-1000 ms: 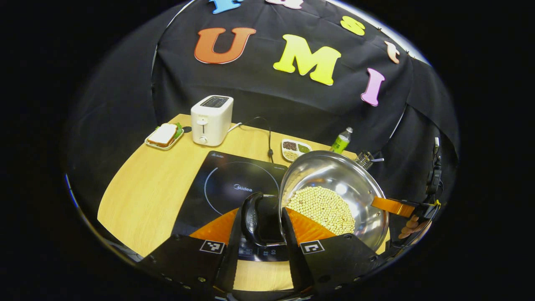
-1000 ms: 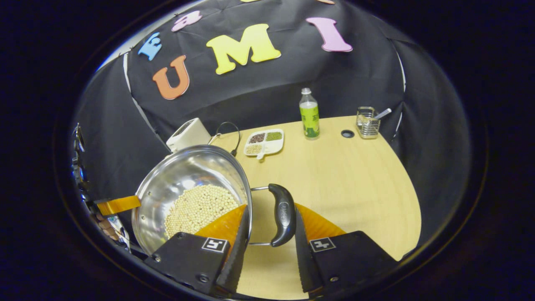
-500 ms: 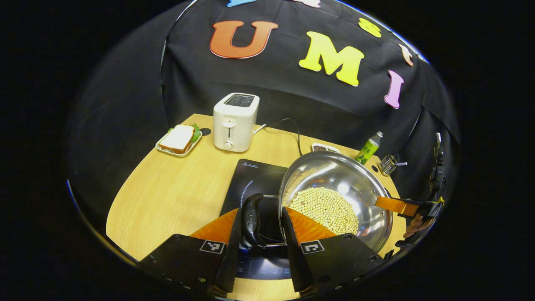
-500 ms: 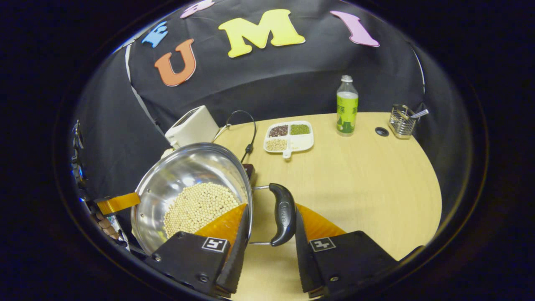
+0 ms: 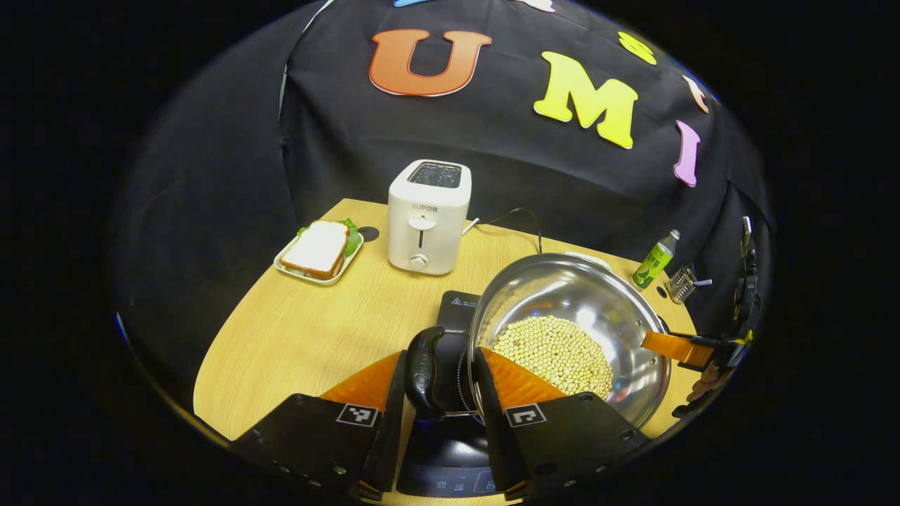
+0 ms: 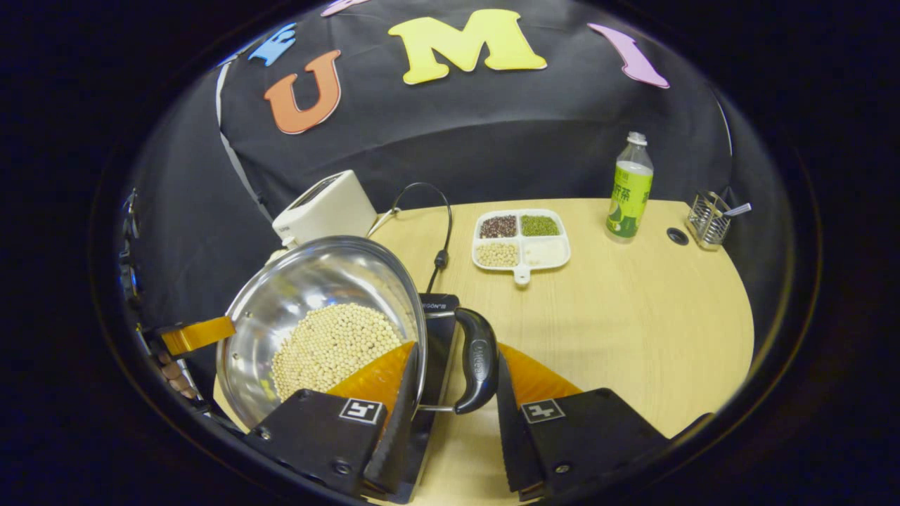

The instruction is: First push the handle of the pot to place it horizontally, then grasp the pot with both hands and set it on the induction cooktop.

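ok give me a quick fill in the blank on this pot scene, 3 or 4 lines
1. The steel pot holds pale round ____.
2. The white toaster stands beside a plate with a ____ on it.
3. The left hand-held gripper is closed on the pot's black ____.
4. In the right gripper view, the divided dish lies left of a green ____.

Missing words: beans; sandwich; handle; bottle

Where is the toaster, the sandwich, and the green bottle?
toaster (image 5: pixel 429 218), left gripper view, on its front face above the lever.
sandwich (image 5: pixel 318 247), left gripper view, on the top slice of bread.
green bottle (image 6: pixel 629 193), right gripper view, on its label.
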Demonstrator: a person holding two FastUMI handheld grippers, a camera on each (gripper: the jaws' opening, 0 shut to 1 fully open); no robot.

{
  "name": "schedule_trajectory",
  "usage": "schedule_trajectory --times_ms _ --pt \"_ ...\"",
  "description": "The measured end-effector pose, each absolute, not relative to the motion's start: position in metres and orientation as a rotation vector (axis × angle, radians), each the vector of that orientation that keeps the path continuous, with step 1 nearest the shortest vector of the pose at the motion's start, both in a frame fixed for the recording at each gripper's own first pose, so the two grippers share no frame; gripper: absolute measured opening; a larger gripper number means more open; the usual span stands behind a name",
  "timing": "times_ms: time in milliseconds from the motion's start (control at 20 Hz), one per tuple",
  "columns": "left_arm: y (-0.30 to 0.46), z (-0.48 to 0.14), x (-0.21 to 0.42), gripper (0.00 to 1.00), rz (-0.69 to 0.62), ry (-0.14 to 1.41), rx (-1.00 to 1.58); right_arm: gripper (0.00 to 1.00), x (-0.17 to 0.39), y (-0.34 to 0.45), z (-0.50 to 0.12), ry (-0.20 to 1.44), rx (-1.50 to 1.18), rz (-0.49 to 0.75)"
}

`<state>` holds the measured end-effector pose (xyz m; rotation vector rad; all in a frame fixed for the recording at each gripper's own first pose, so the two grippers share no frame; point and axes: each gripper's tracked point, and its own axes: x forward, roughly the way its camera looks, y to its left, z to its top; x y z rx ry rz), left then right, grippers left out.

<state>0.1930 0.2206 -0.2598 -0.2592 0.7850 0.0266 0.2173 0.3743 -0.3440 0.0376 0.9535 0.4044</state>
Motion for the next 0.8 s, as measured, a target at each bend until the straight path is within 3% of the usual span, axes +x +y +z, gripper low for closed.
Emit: schedule_trajectory --times_ms 800 --pt "0.227 -0.279 0.214 0.51 -0.016 0.745 -0.336 0.6 0.229 0.382 -0.353 0.884 0.092 0.386"
